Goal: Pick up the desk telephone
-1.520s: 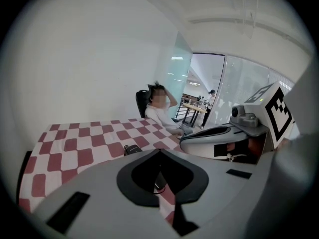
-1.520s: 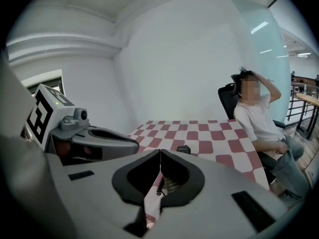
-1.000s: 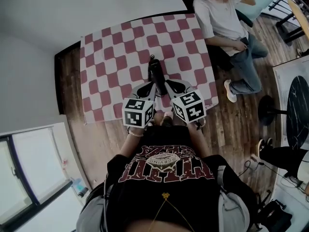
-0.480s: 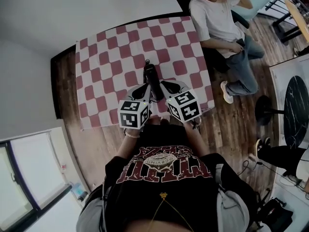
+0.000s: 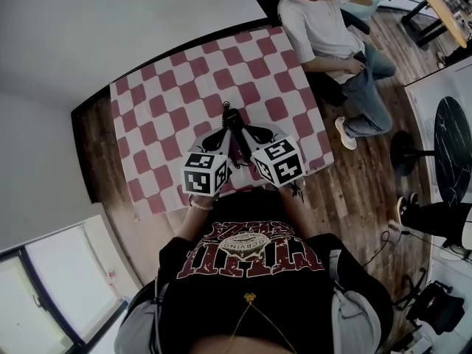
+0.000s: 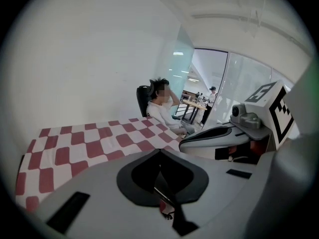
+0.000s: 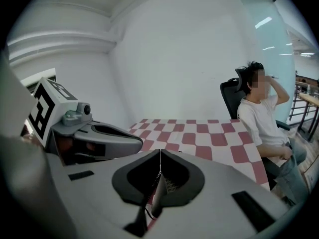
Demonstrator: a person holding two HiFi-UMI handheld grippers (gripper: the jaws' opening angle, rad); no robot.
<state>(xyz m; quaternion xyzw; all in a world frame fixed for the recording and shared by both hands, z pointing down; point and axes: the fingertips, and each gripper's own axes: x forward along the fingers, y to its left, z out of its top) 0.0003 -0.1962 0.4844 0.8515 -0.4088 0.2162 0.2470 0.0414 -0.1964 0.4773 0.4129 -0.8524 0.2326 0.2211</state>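
No desk telephone shows in any view. The red-and-white checked tablecloth (image 5: 169, 102) lies bare, also in the left gripper view (image 6: 75, 148) and the right gripper view (image 7: 199, 136). My left gripper (image 5: 228, 127) and right gripper (image 5: 240, 127) are held side by side over the table's near edge. Their dark jaws run forward together into one slim black shape. In the left gripper view my left gripper (image 6: 159, 151) has its jaws meeting in a thin line. My right gripper (image 7: 160, 152) looks the same, shut with nothing between the jaws.
A person in a white shirt (image 5: 324, 28) sits on a dark chair at the table's far right corner. A round black table (image 5: 453, 146) stands at the right. Wooden floor (image 5: 361, 190) surrounds the table, and white walls lie behind and to the left.
Both grippers have shifted a little together over the table's near edge. The head view has swung, so the table sits more turned in the picture. The jaws stay shut.
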